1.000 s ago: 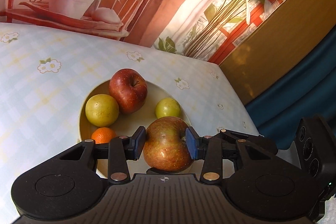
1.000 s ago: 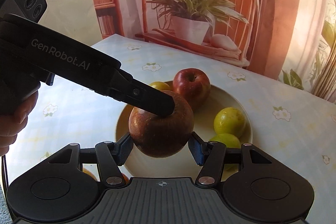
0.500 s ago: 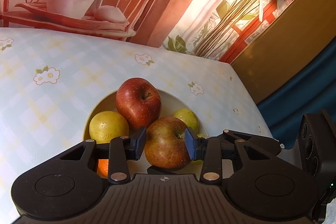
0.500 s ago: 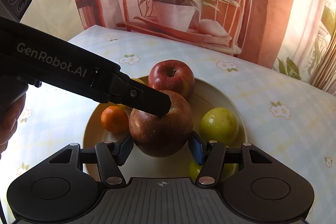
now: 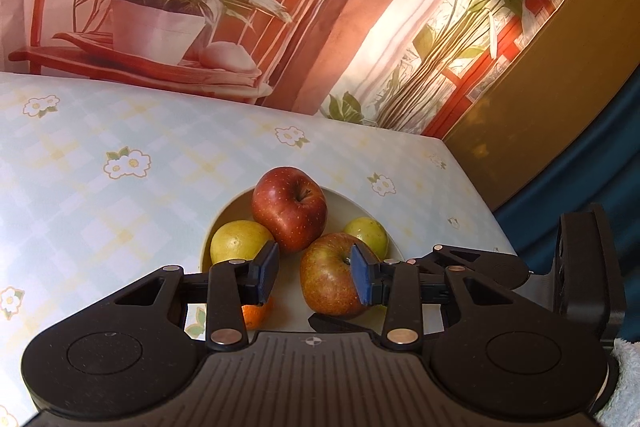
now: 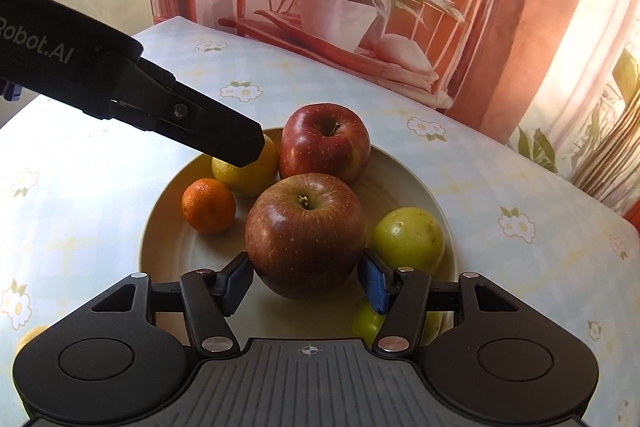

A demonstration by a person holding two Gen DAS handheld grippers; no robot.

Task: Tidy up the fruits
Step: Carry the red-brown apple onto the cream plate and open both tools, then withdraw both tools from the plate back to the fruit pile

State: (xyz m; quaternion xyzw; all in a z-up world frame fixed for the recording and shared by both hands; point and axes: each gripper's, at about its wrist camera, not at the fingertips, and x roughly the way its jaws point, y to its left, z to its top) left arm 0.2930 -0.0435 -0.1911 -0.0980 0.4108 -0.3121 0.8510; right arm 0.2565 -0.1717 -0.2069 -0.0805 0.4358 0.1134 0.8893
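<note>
Red-green apple (image 6: 305,235) sits gripped between the right gripper (image 6: 306,277) pads, lowered to the plate (image 6: 404,163) for placing, while the empty left gripper (image 5: 314,273), jaws narrow, hangs beside it

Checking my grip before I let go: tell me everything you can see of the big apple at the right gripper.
The big apple is red-brown with pale speckles, glossy, upright, with a short stem in its dimple. It sits over the middle of the cream plate, with the right gripper shut on its lower flanks. The red apple lies close behind; contact is unclear, as is whether the big apple rests on the plate.
</note>
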